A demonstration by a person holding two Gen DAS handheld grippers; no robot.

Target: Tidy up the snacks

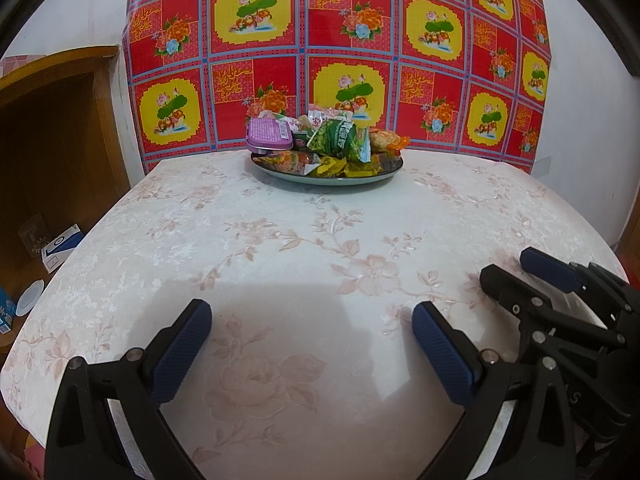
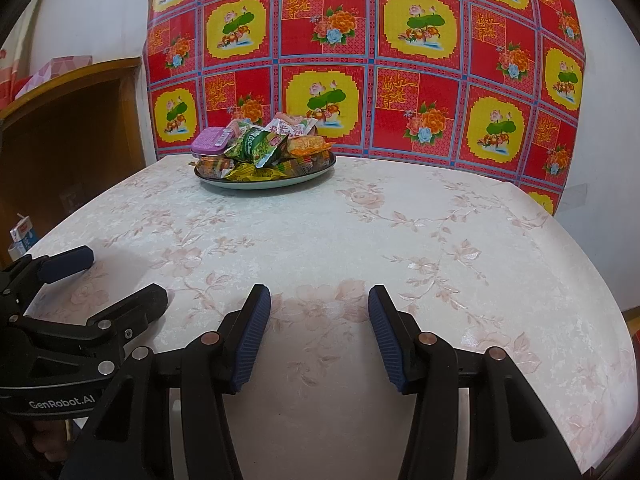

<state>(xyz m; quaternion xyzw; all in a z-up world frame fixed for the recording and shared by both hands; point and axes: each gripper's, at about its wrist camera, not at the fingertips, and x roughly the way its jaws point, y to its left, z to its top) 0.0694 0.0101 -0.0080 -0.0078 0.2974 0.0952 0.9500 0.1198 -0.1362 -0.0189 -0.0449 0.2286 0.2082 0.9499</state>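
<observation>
Left wrist view: a plate (image 1: 280, 171) heaped with wrapped snacks (image 1: 340, 140) sits at the far edge of the tabletop (image 1: 280, 248), against a red and yellow floral cloth (image 1: 304, 32), with a purple tin (image 1: 267, 133) on the heap's left side. The heap lies straight ahead of the left gripper (image 1: 312, 344) and ahead and to the left of the right gripper (image 2: 319, 332). Both grippers hover at the near edge, well apart from the plate, side by side, jaws parted and empty. The left one looks slightly better lined up with the plate for a reach.
</observation>
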